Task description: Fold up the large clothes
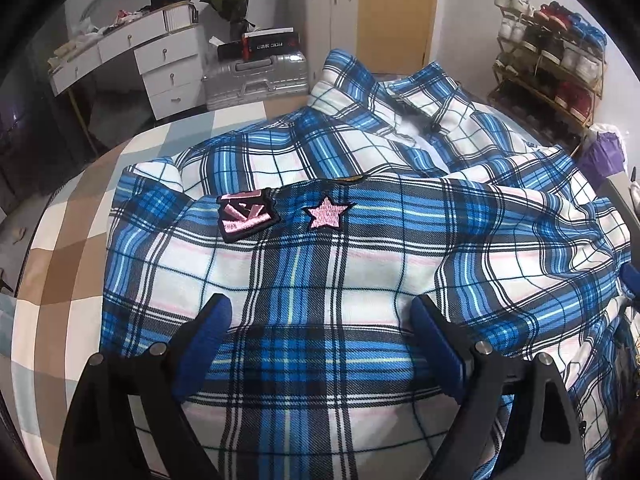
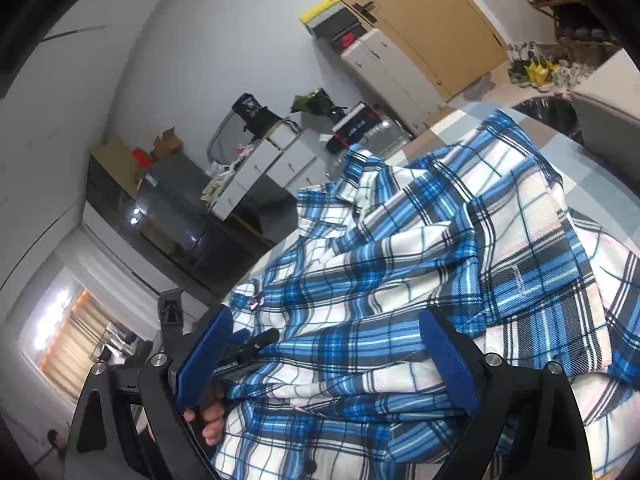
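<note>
Plaid shirt (image 1: 320,264), blue and white, spread on the checked bedcover (image 1: 68,248), collar away from me, one panel with a pink star patch (image 1: 325,212) folded across the front. My left gripper (image 1: 320,336) hovers over the near hem, jaws wide apart, holding nothing. My right gripper (image 2: 324,356) is likewise wide open over rumpled cloth. Step in hand, as I judge it: between folds. Next I must close on an edge and carry it over evenly.

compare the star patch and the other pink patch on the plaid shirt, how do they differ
The star patch is a five-pointed star; the rectangular patch is a blocky oblong. The star patch is smaller and plain, while the rectangular patch carries raised lettering I cannot read. Both are pink with black borders, side by side on the plaid shirt.
</note>
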`<state>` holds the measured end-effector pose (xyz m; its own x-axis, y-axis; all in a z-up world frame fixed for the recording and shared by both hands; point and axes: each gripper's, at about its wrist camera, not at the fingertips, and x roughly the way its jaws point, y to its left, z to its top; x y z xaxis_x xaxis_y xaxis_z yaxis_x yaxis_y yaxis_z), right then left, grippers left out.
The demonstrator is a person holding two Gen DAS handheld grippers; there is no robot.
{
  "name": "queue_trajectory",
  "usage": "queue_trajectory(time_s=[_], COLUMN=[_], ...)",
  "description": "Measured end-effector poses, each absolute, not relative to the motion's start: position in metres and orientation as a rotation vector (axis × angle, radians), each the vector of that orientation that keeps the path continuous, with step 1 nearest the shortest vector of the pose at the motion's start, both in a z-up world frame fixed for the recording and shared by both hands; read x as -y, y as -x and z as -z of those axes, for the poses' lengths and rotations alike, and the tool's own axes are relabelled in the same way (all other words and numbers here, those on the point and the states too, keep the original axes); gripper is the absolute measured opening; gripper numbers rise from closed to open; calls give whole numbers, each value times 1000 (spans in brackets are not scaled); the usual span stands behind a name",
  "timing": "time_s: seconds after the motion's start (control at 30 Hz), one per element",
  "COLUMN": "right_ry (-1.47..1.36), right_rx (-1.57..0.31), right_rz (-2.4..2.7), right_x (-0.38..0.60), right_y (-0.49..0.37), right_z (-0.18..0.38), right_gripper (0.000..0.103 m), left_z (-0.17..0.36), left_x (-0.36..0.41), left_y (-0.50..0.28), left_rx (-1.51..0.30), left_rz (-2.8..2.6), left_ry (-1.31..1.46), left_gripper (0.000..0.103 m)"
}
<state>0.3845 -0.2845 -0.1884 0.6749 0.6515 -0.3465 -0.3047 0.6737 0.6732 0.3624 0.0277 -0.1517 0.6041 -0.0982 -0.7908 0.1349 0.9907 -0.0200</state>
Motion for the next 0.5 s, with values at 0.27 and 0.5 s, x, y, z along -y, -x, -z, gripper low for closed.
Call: queue_trajectory(time_s=[0.27, 0.5], right_ry=[-315, 125], right_rx=[-795, -932], right_rz=[-313, 47], right_x=[249, 223], right_y=[-419, -475], right_z=[180, 188], right_gripper=[94, 75], left_z=[150, 150], left_x=[-27, -27], left_y=[-364, -364], left_rx=[-913, -915], left_rz=[135, 134], left_ry=[-40, -40], left_gripper=[87, 88])
